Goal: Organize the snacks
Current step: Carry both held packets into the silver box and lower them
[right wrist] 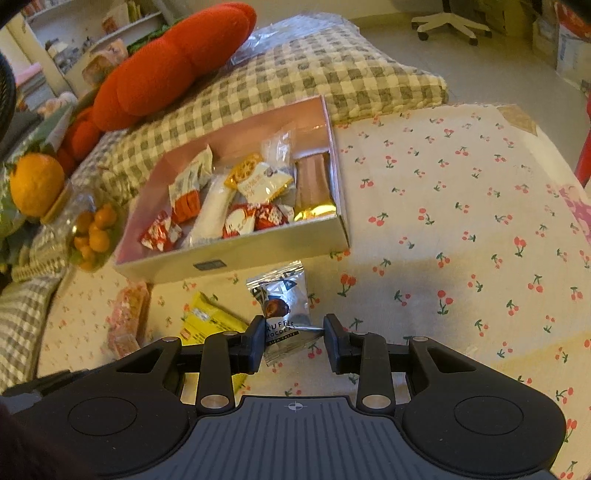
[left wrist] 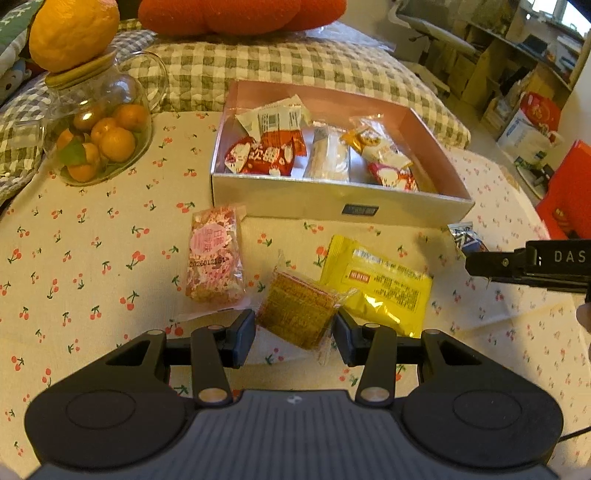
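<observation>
Silver foil is what the right gripper (right wrist: 295, 338) has got: it's clenched on the truffle chocolate packet (right wrist: 280, 295), one finger on each side edge, just in front of the near wall of the box (left wrist: 332, 199). From the left camera you can see that packet poking out past the black gripper tips at the right edge, near the box's right corner. The left gripper (left wrist: 295, 332) looks like it's grasping the brown snack (left wrist: 295, 310) in its clear wrapper. Both pads sit right against the wrapper's sides, but I can't tell if it's off the cloth or resting on it. Just left of that is the pink snack bar (left wrist: 214, 258), lying flat with its far end nearly at the box's left corner. Just right of the brown one is the yellow packet (left wrist: 376, 284), lying at an angle with the brown snack's wrapper overlapping its near left corner. The box is open and already has a bunch of wrapped snacks in it: red-and-white ones, a long white one, a gold one. All of this sits on the cherry-print tablecloth (left wrist: 92, 258). Far left there's a glass jar (left wrist: 99, 140) of little oranges with a big orange fruit (left wrist: 74, 33) perched on its lid.
</observation>
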Available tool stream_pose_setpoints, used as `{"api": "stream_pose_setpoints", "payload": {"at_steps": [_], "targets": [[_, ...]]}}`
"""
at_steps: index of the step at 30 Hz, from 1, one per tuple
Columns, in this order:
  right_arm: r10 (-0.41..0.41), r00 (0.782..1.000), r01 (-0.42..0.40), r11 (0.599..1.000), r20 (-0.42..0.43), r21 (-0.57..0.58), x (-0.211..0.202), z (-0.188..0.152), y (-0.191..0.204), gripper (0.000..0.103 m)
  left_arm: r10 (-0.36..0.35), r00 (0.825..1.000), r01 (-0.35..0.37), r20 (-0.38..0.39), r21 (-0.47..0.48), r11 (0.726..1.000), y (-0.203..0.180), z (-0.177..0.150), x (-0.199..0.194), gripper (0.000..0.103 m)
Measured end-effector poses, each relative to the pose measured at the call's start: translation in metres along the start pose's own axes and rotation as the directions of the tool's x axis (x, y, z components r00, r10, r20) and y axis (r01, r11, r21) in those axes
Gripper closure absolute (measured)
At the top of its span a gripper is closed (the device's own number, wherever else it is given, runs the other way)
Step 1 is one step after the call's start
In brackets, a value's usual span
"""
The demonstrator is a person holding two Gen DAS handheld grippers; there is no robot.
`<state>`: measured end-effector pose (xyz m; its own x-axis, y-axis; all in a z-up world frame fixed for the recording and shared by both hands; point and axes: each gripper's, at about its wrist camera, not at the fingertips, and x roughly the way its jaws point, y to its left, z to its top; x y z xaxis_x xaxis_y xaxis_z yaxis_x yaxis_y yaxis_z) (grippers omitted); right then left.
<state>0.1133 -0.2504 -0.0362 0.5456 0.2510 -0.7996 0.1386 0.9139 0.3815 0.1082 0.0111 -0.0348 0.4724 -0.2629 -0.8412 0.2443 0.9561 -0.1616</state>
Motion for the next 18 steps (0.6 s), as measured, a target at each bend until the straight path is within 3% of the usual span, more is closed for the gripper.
{"api": "stream_pose_setpoints", "payload": {"at_steps": [18], "targets": [[0.131,0.983,-0.144,0.985,0.124,0.096,-0.008,0.030,-0.012,0.071,-0.044,0.993,0.050,0.113,-0.047,0.998,-0.020,0.042,-0.001,0.061]]}}
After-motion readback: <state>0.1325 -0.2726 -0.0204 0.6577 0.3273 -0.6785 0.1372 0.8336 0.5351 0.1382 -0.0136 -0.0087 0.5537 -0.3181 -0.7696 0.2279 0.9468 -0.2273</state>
